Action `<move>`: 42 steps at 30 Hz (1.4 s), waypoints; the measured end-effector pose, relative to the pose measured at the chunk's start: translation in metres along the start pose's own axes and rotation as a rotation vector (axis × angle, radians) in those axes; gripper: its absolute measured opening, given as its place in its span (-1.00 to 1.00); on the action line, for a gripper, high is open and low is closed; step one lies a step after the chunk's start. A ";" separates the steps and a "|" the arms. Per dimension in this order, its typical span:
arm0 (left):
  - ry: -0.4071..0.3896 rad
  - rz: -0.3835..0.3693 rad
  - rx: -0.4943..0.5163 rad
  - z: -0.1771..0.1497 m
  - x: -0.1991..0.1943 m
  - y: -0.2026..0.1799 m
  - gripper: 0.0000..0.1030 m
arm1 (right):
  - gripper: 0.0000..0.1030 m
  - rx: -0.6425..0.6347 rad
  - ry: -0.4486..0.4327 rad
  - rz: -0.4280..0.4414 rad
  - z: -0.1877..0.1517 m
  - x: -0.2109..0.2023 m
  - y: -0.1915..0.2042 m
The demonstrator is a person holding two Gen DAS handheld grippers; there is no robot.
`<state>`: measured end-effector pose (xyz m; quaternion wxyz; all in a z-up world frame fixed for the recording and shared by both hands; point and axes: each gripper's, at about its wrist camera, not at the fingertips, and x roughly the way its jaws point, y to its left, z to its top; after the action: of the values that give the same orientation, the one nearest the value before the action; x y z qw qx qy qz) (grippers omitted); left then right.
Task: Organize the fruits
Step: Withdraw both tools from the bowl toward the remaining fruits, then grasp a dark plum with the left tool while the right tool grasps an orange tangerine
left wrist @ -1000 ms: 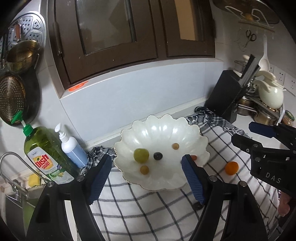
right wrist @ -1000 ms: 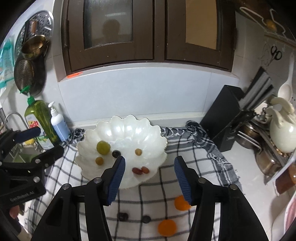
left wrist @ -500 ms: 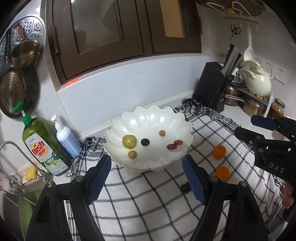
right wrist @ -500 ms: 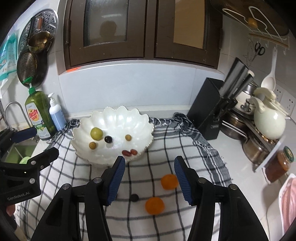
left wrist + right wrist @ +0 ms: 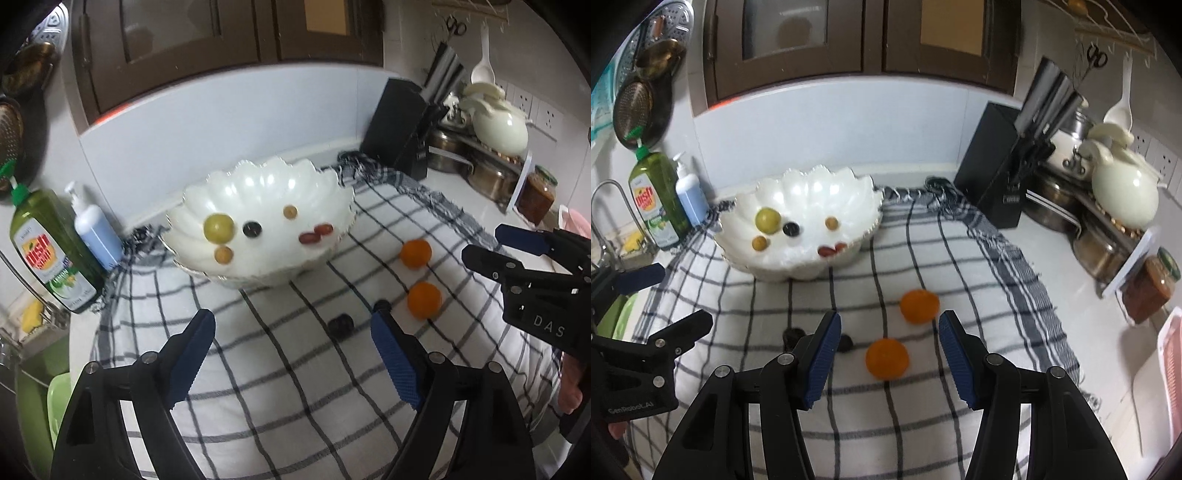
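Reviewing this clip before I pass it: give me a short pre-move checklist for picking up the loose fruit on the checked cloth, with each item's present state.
1. Left gripper empty: ok, its fingers are opening with nothing between them.
2. Right gripper empty: ok, open, nothing pinched.
3. Nearer orange lined up with the right gripper: ok, it sits on the cloth ahead of the gap, untouched.
4. Second orange free to grasp: ok, apart from the first.
5. Dark fruits on the cloth reachable: cannot tell; one is partly hidden behind a finger in each view.
6. White bowl has room: ok, a few fruits, much bare floor.
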<state>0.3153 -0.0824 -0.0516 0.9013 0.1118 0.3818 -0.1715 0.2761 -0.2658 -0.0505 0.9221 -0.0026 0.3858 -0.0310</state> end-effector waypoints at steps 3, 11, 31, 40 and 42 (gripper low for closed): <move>0.020 -0.007 0.006 -0.008 0.008 -0.005 0.68 | 0.10 0.000 0.015 -0.008 -0.008 0.004 -0.002; 0.033 -0.019 0.045 -0.029 0.024 -0.015 0.67 | 0.10 0.018 0.057 0.003 -0.031 0.019 -0.006; 0.061 -0.073 0.134 -0.034 0.088 -0.022 0.56 | 0.10 0.001 0.143 0.051 -0.052 0.073 0.000; 0.091 -0.084 0.163 -0.024 0.116 -0.033 0.50 | 0.09 0.015 0.176 0.077 -0.048 0.093 -0.003; 0.105 -0.084 0.161 -0.023 0.121 -0.035 0.41 | 0.09 0.025 0.189 0.076 -0.048 0.097 -0.004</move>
<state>0.3656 -0.1335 -0.1580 0.8602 0.1765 0.4178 -0.2330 0.3097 -0.2751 -0.1534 0.8820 0.0263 0.4704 -0.0007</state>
